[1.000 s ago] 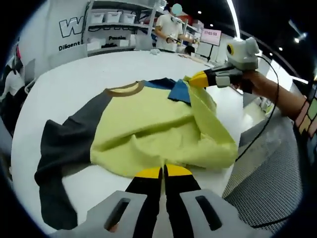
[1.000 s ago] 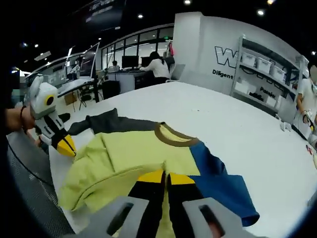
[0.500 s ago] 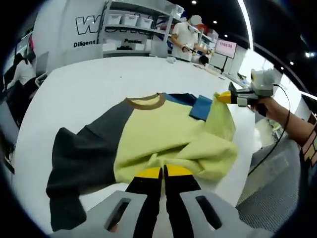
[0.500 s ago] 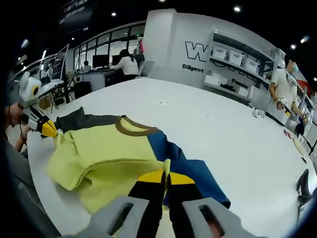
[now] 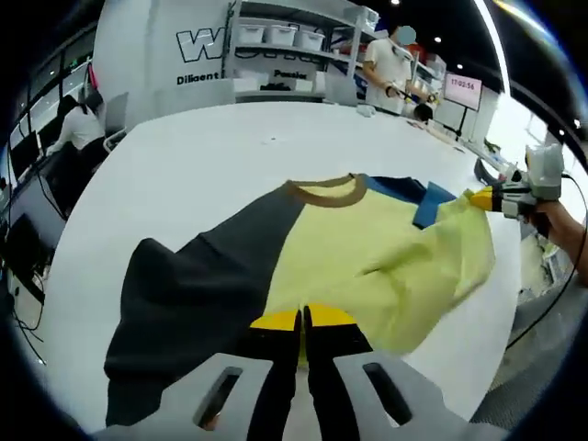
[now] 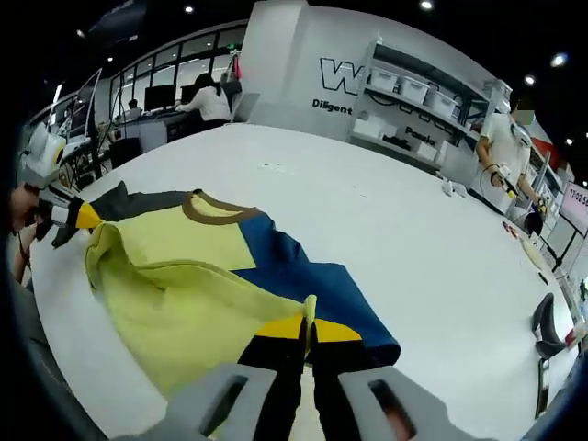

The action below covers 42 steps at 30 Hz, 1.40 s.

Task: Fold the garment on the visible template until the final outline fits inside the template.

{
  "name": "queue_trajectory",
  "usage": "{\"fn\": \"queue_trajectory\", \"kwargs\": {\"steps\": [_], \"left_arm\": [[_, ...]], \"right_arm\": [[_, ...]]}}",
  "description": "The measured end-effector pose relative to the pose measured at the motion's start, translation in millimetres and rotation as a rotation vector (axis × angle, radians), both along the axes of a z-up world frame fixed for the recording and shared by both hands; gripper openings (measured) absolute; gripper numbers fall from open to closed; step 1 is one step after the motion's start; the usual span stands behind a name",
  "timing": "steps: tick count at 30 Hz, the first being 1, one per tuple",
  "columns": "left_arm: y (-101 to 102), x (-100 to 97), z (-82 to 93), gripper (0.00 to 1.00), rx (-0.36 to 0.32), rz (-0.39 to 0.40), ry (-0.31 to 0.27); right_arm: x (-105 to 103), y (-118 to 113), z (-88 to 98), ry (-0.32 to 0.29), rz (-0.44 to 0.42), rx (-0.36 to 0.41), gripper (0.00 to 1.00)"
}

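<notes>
A large white table (image 5: 184, 156) with a rounded edge carries a garment (image 5: 367, 266) spread near its front edge: yellow body, dark grey sleeve, blue sleeve, brown collar. A dark object (image 6: 544, 323) lies at the table's far right edge.

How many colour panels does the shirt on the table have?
3: a dark grey panel on one side, a yellow-green panel in the middle, a blue panel on the other side. Folds may hide more.
</notes>
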<state>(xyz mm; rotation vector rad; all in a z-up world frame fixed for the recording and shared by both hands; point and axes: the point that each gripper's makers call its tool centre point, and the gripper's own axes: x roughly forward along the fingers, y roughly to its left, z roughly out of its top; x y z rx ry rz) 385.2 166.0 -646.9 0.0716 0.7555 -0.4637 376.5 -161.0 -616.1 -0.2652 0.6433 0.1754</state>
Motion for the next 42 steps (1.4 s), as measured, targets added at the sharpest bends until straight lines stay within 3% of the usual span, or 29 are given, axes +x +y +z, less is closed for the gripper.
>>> {"fn": "queue_trajectory", "kwargs": {"steps": [6,11,14,18,21,25,30,42], "left_arm": [[6.0,2.0,-7.3,0.00,0.050,-0.008,-0.014],[2.2,-3.6,2.7,0.07,0.092,-0.074,-0.075],[2.0,-10.5,5.5,0.04,0.151,-0.150,-0.106],[0.2,-21.5,11.3,0.08,0.145,-0.172,-0.111],[-2.6,-29.4,21.4,0.12,0.154,-0.203,-0.148],[-16.9,-37.4,33.4,0.08,0.139,-0.293,-0.212],[-33.8,-51.5,27.7,0.12,0.129,-0.385,-0.190],[-59.8,-64.7,-1.1,0.16,0.157,-0.493,-0.099]], "right_arm": [[-1.7,-3.8,-4.0,0.014,-0.014,-0.004,0.00],[-0.6,0.1,-3.0,0.003,0.004,0.001,0.00],[-1.0,0.8,-3.6,0.003,0.004,0.003,0.00],[-2.2,0.9,-5.7,0.010,0.006,0.002,0.00],[-2.5,1.4,-5.2,0.008,0.003,0.008,0.00],[-2.7,1.2,-5.6,0.011,-0.003,0.008,0.00],[-2.5,3.0,-6.1,0.011,0.007,0.006,0.00],[-2.3,9.6,-6.0,0.010,0.015,0.020,0.00]]}}
